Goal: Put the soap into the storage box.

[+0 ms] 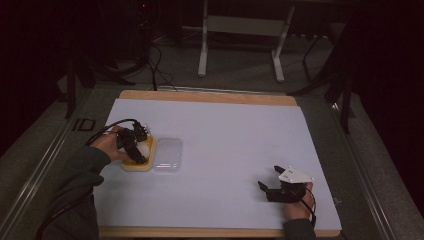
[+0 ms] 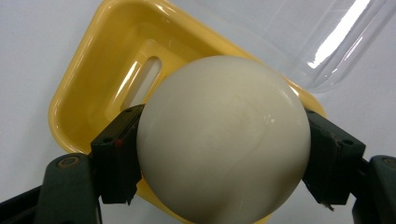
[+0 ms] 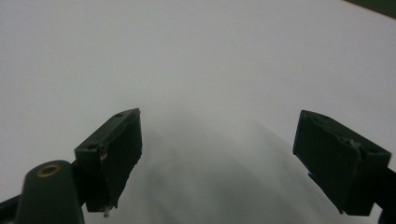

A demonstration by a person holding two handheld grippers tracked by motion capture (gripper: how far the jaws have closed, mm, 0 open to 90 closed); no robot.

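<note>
- Left gripper (image 1: 136, 146) near the left edge of the white mat (image 1: 225, 130), jaws clamped on either side of a cream ball (image 2: 224, 140).
- Ball held over a yellow tray (image 2: 88, 88), covering its near right part.
- Just beside the tray's right edge, a clear plastic lid (image 1: 167, 155), flat on the mat.
- Wide bare stretch of mat between lid and right gripper (image 1: 270, 180).
- Right gripper near the front right corner, jaws spread wide, gripping nothing.
- Wooden board edge (image 1: 200, 96) along the far side of the mat.

No legible text, label, brand or number — any view.
</note>
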